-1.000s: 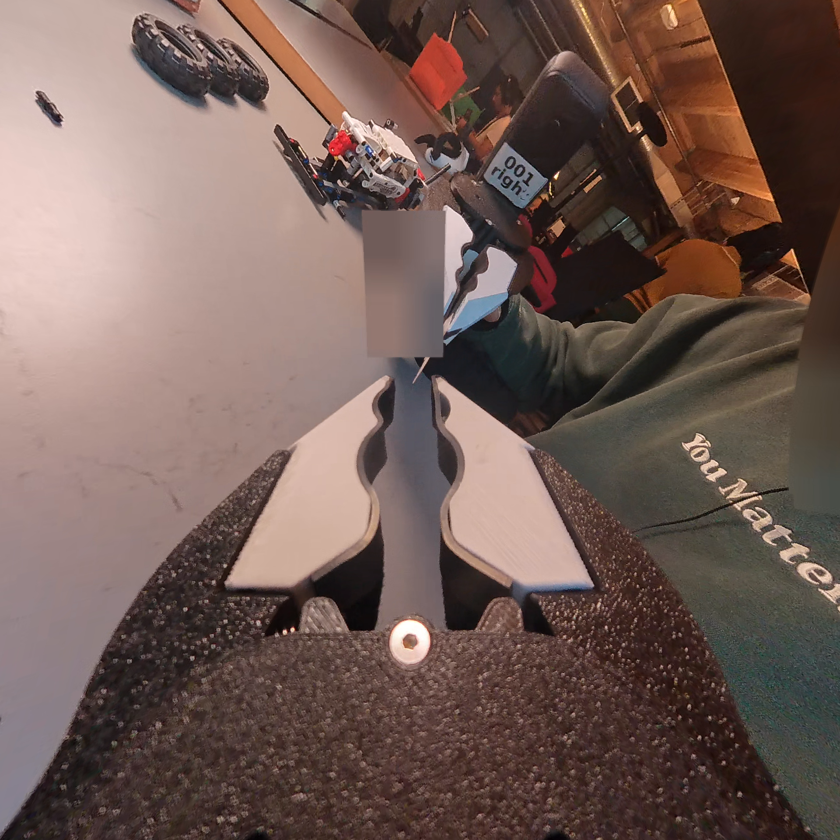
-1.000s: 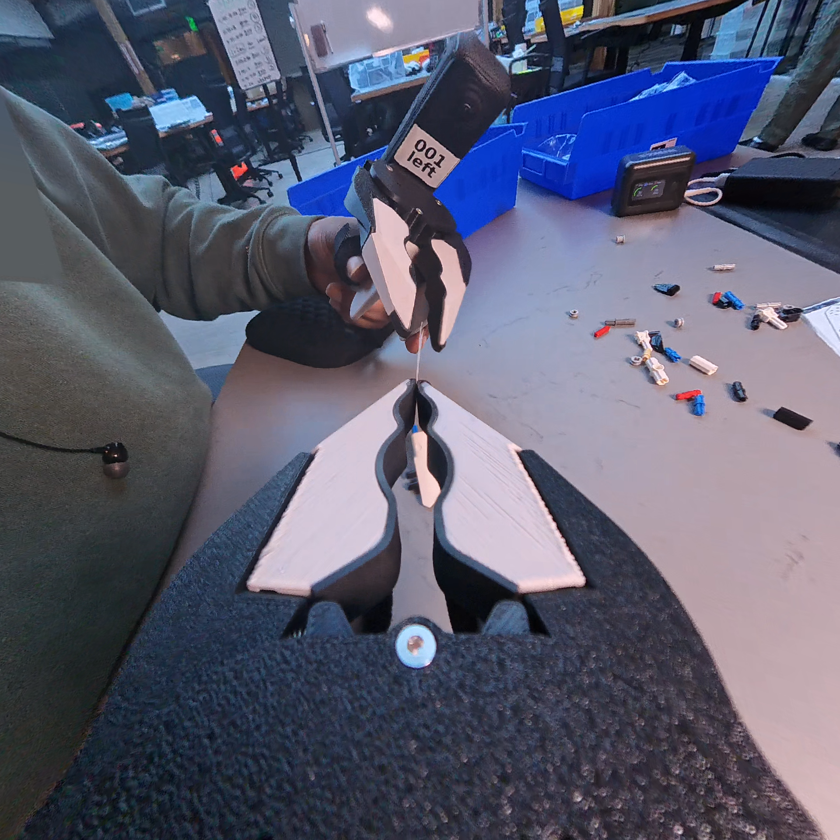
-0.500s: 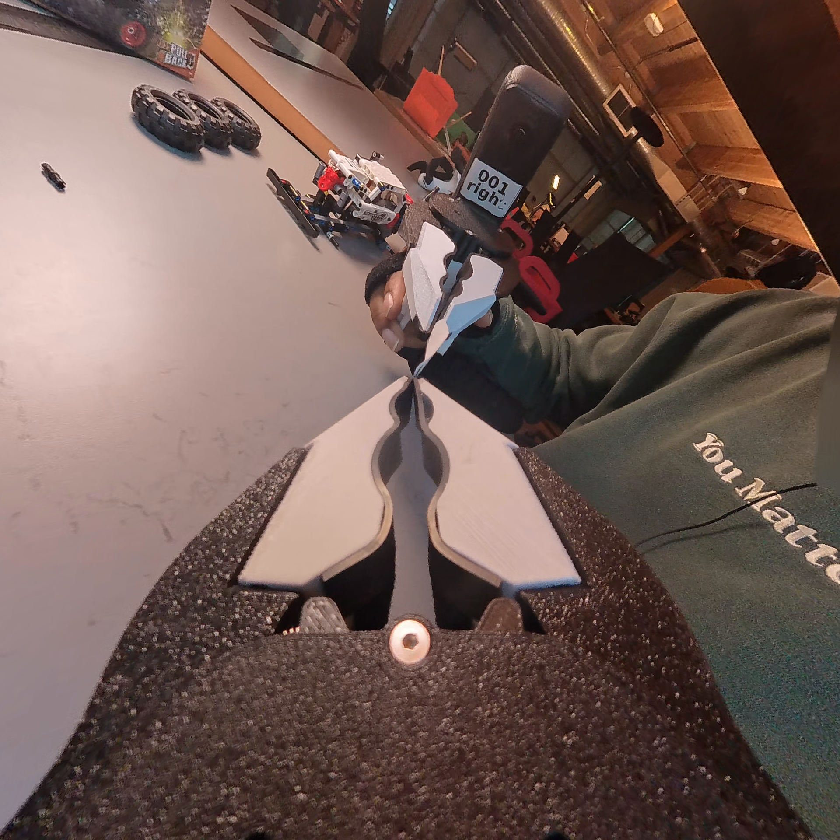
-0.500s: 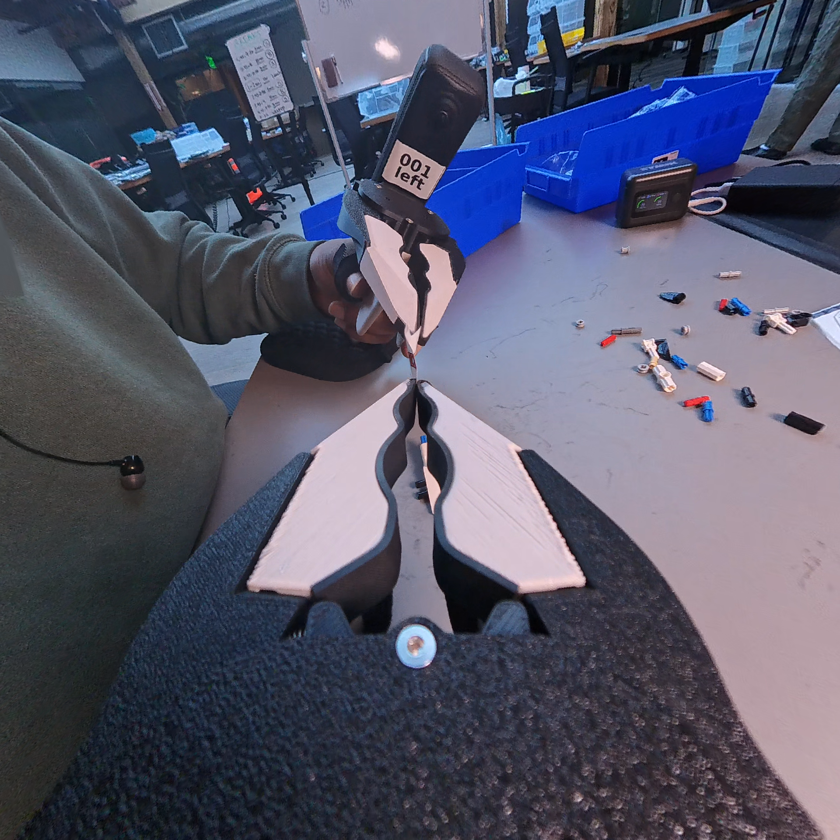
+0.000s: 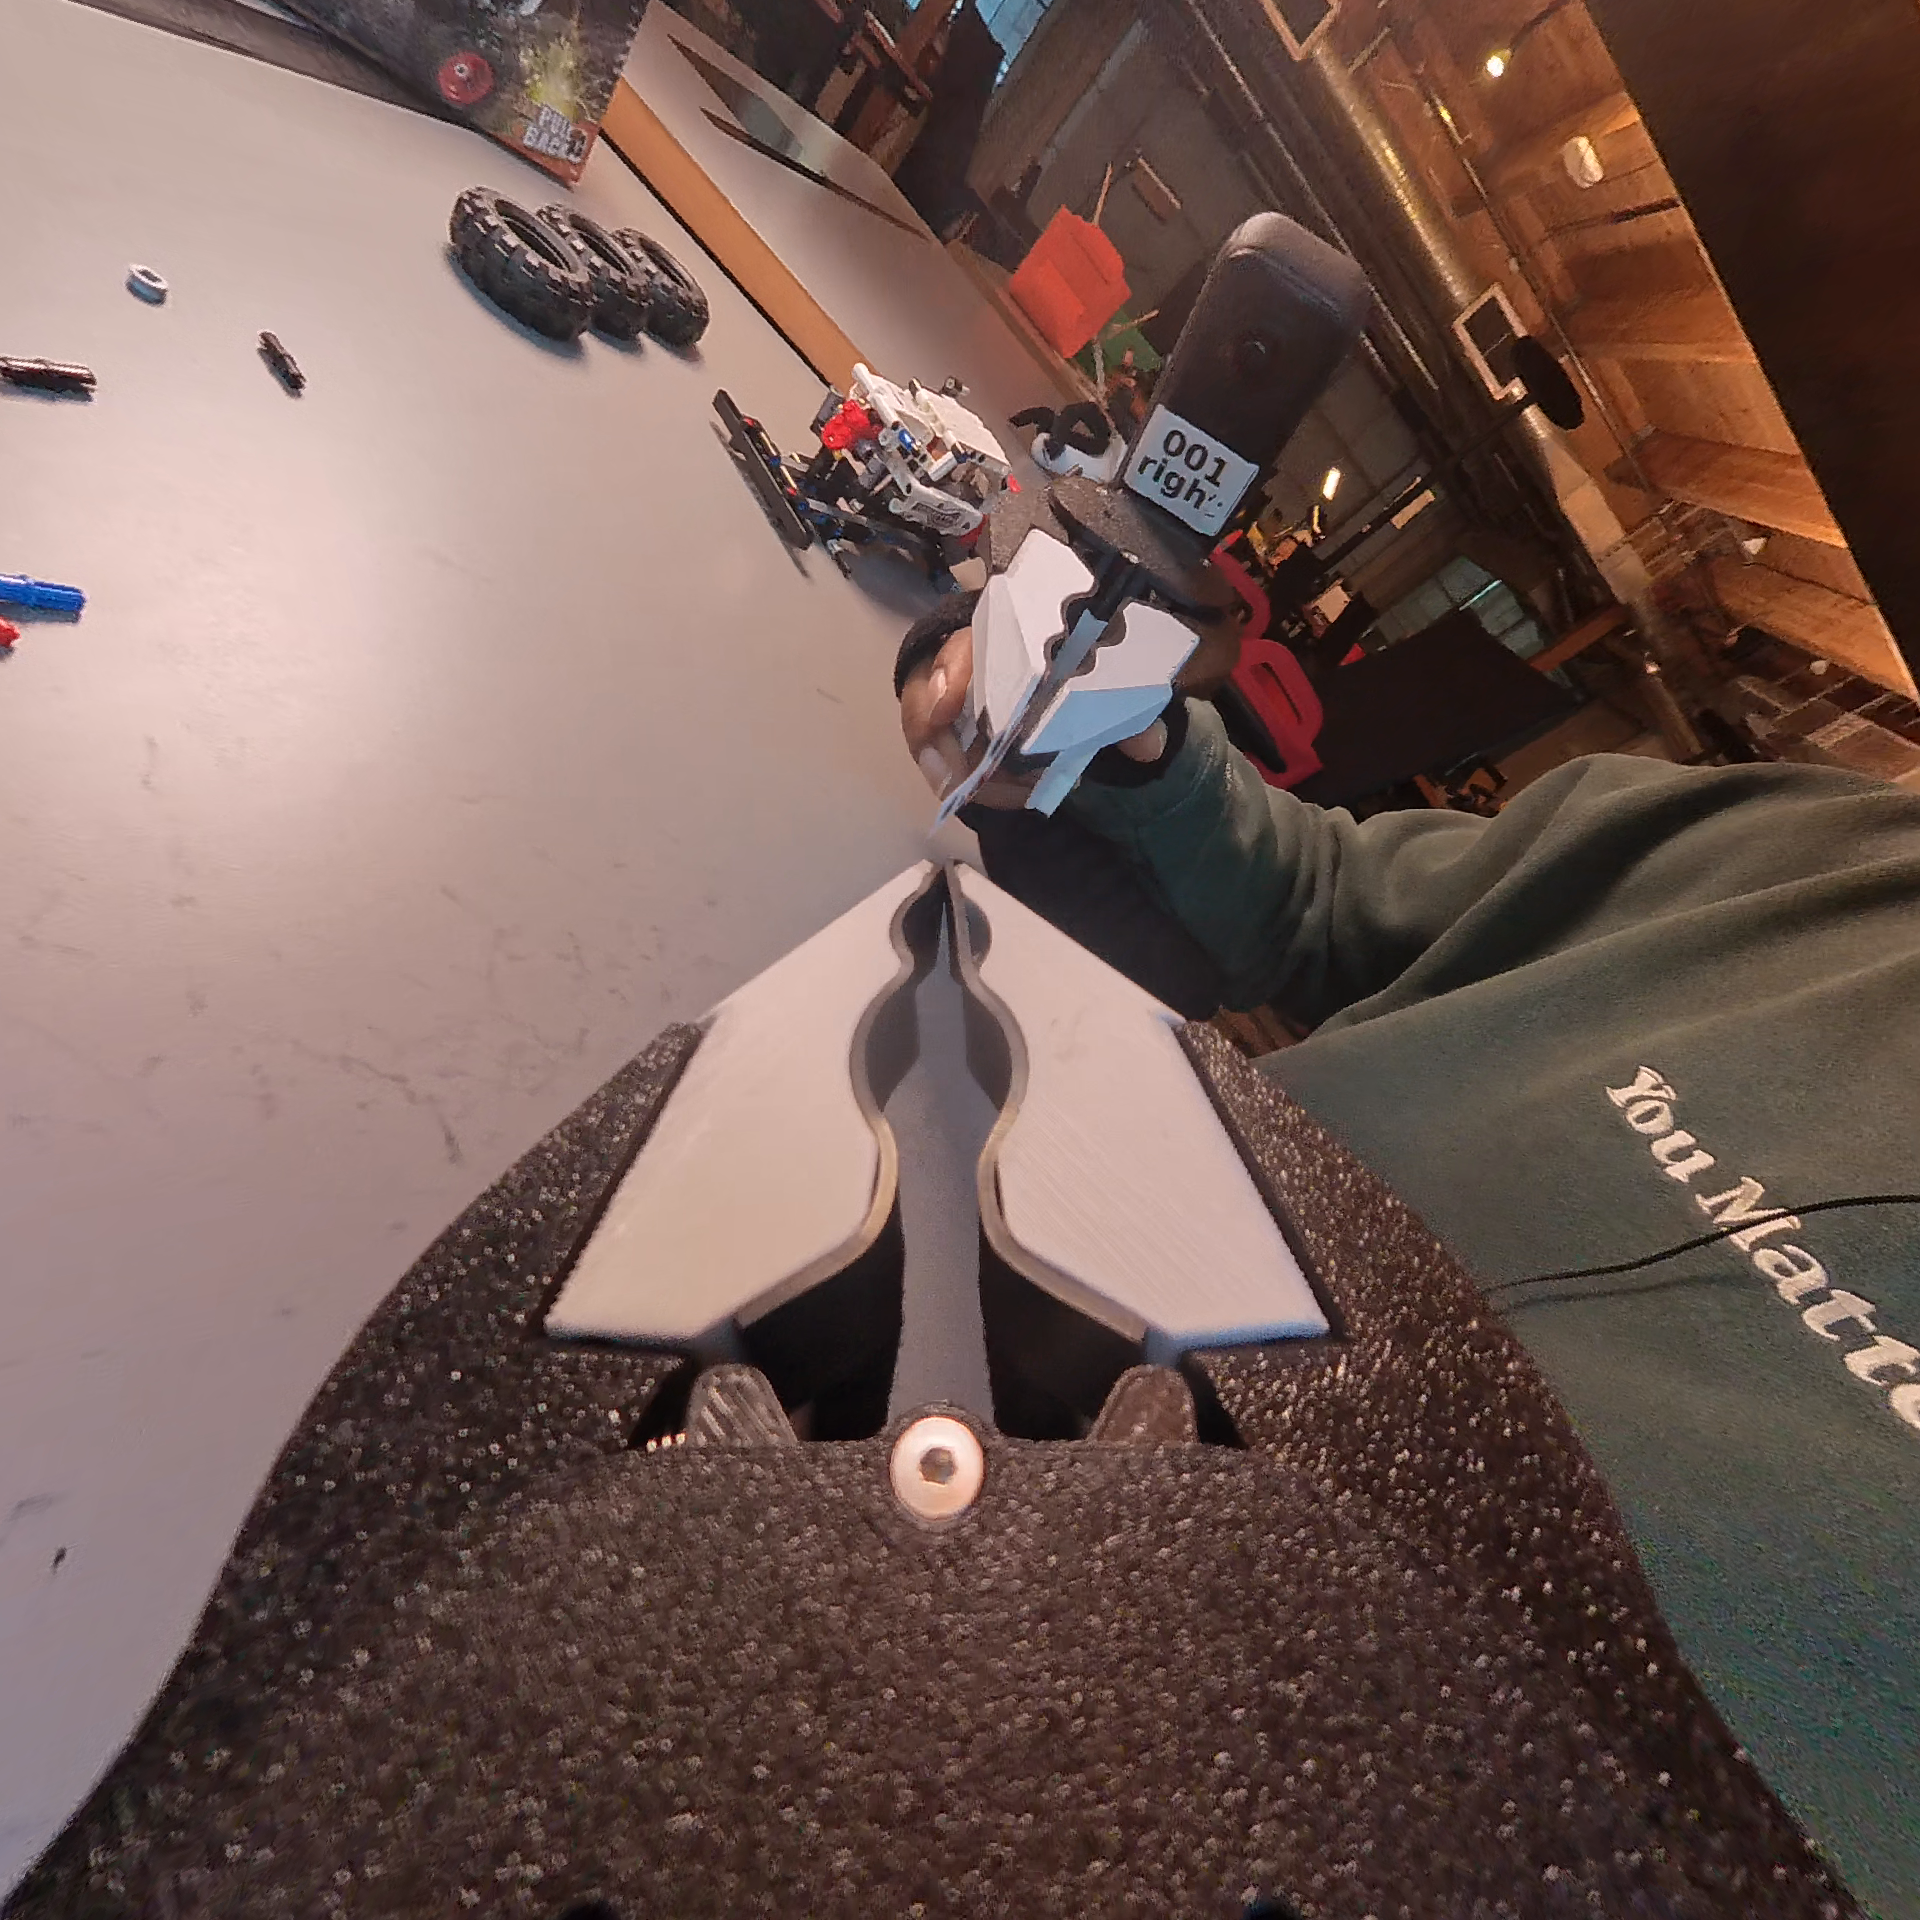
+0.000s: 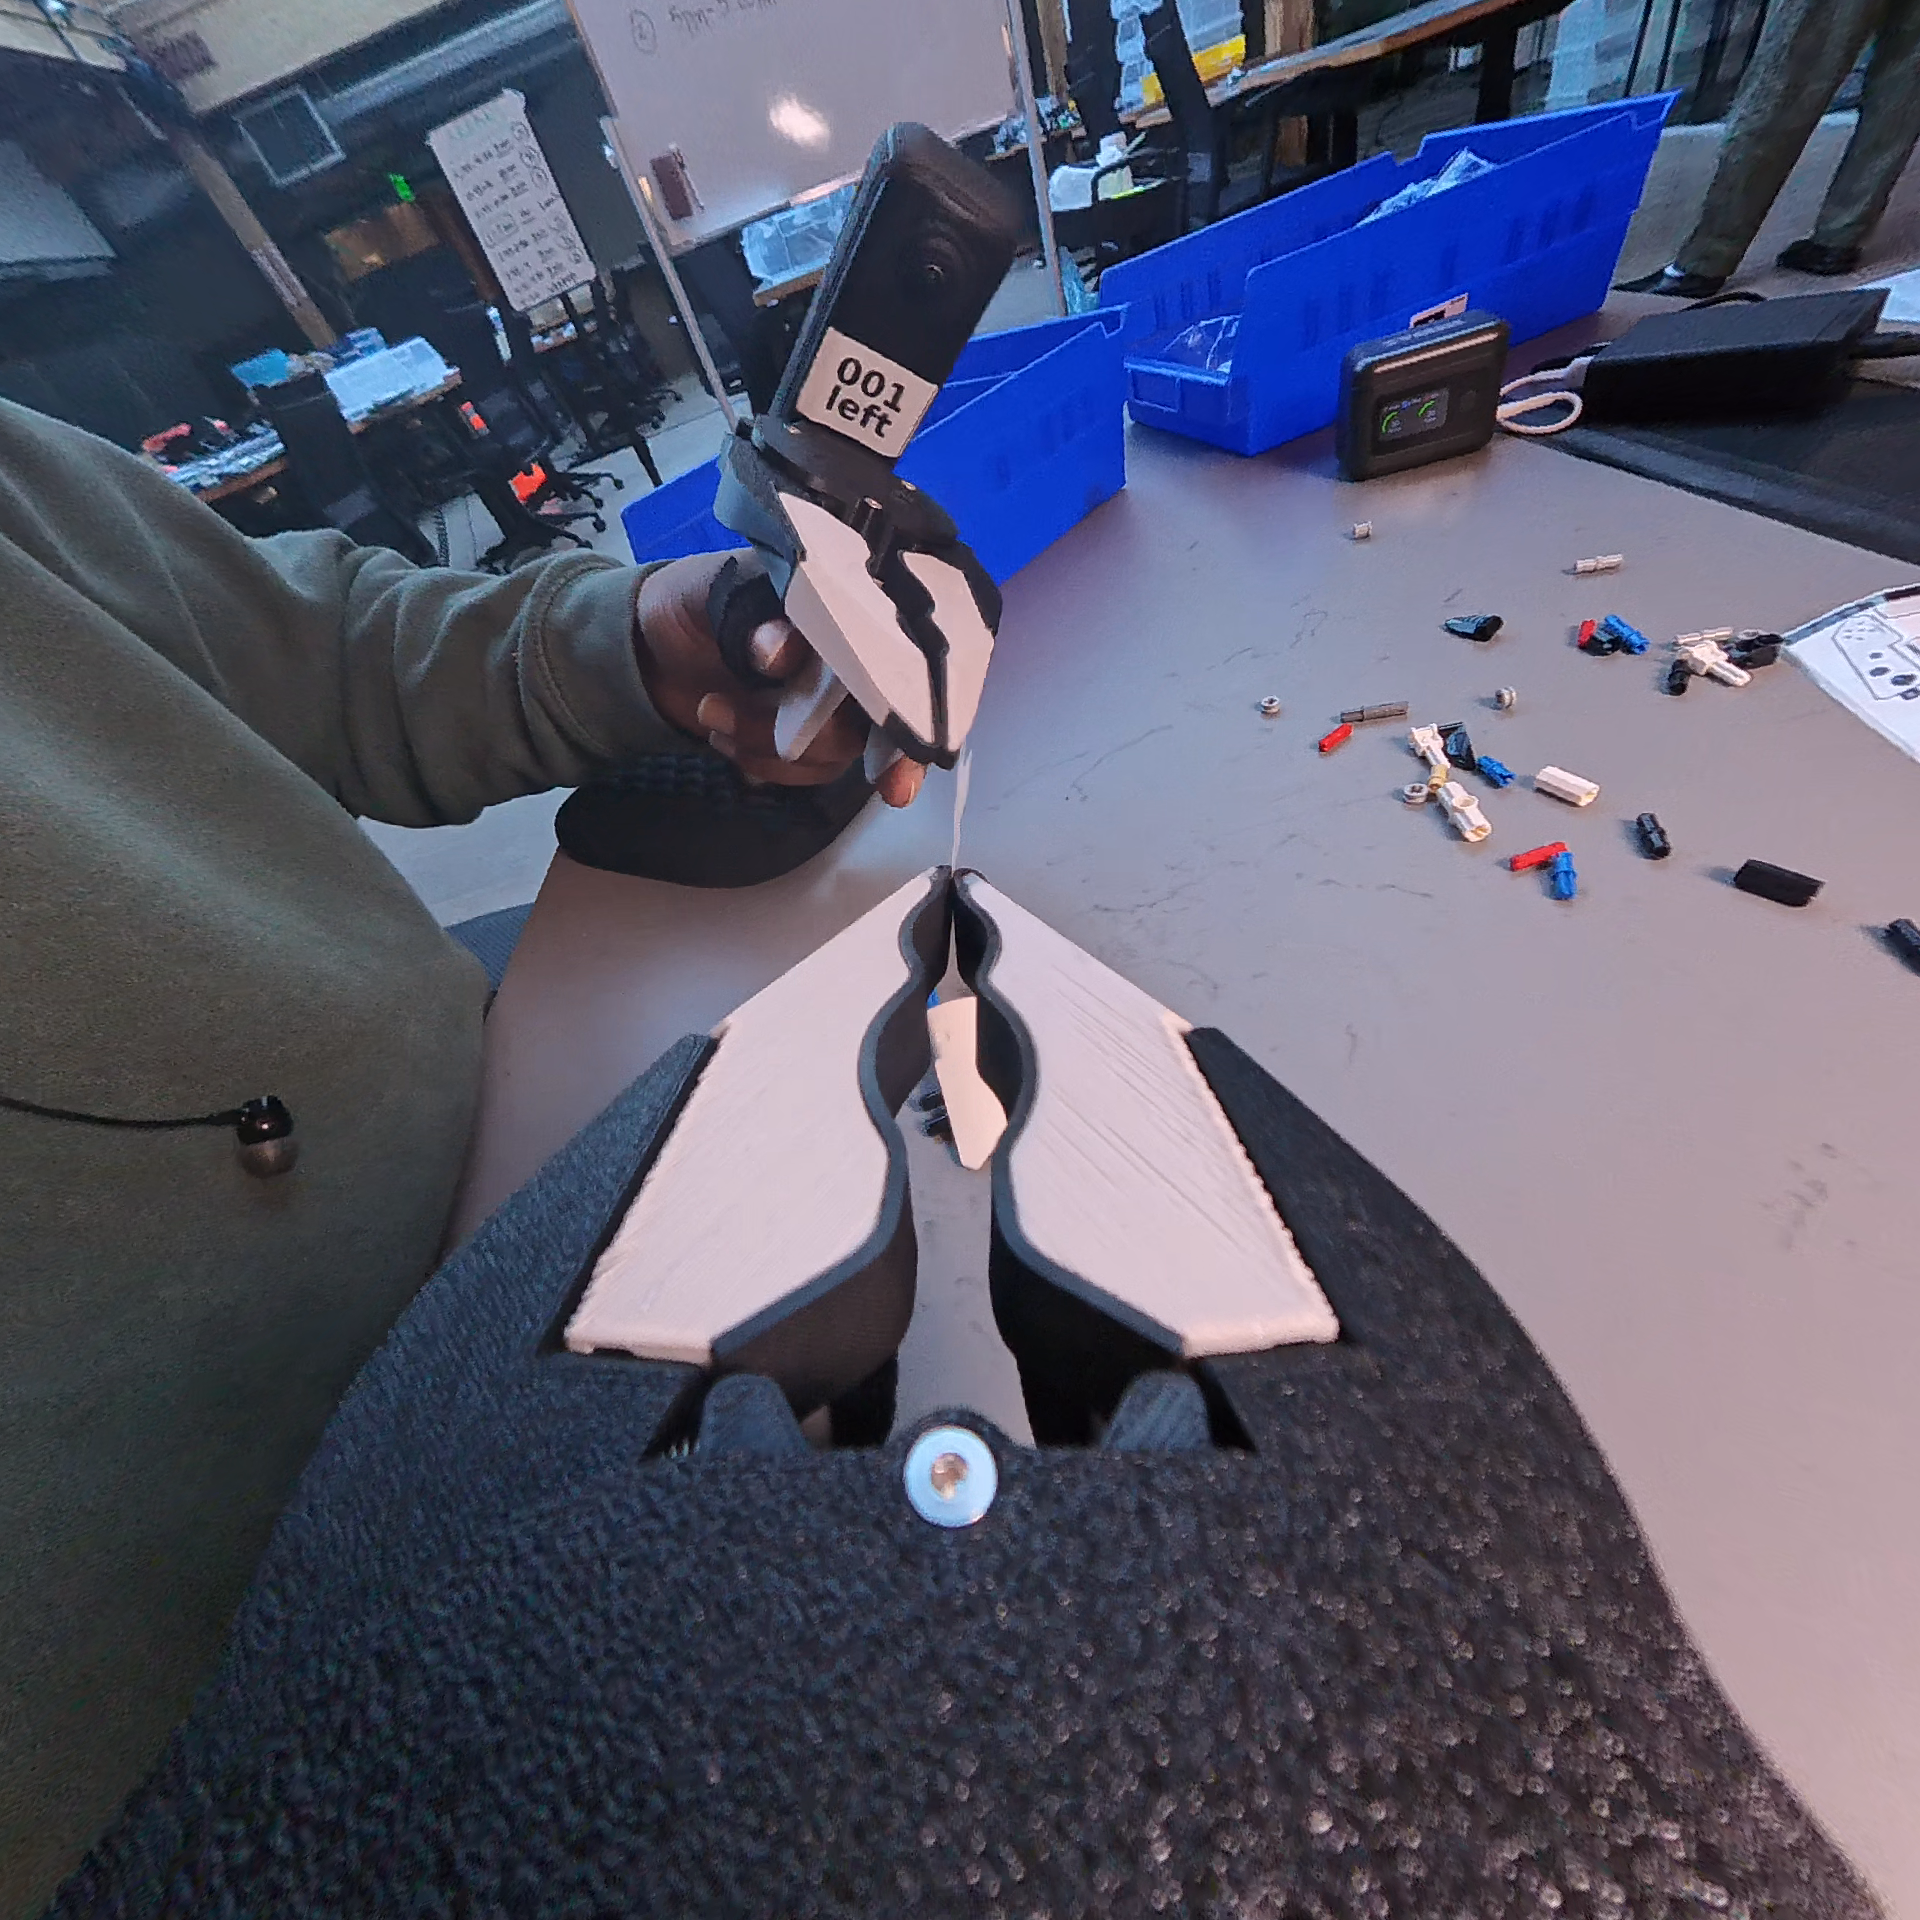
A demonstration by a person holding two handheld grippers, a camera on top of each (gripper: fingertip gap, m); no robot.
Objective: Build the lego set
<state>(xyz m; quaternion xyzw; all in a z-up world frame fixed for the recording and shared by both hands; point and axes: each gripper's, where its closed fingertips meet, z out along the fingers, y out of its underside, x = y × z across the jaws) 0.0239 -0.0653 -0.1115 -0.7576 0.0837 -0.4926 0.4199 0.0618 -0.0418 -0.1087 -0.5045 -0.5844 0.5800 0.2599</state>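
Note:
My right gripper (image 6: 951, 878) is shut on a thin white flat piece (image 6: 968, 1081) that pokes out past its tips as a narrow strip. My left gripper (image 5: 943, 878) is shut, and the strip's far end (image 5: 961, 795) meets its tips. It appears pinched there. Each gripper shows in the other's view, tip to tip above the table's near edge: the right one (image 5: 1008, 774) and the left one (image 6: 940, 758). A partly built white, red and black lego vehicle (image 5: 904, 457) stands on the grey table (image 5: 312, 831). Three black tyres (image 5: 577, 270) lie behind it.
Loose small lego parts (image 6: 1496, 779) are scattered at the right, with a printed sheet (image 6: 1870, 665) at the edge. Blue bins (image 6: 1403, 281) and a black device (image 6: 1423, 390) stand at the back. The set's box (image 5: 499, 73) and stray pins (image 5: 281, 361) lie far left. My hands' fingertips stand some 6 centimeters from each other.
My left gripper was open around the strip's end a second ago and has closed. Both grippers stay tip to tip. The right gripper has kept its hold.

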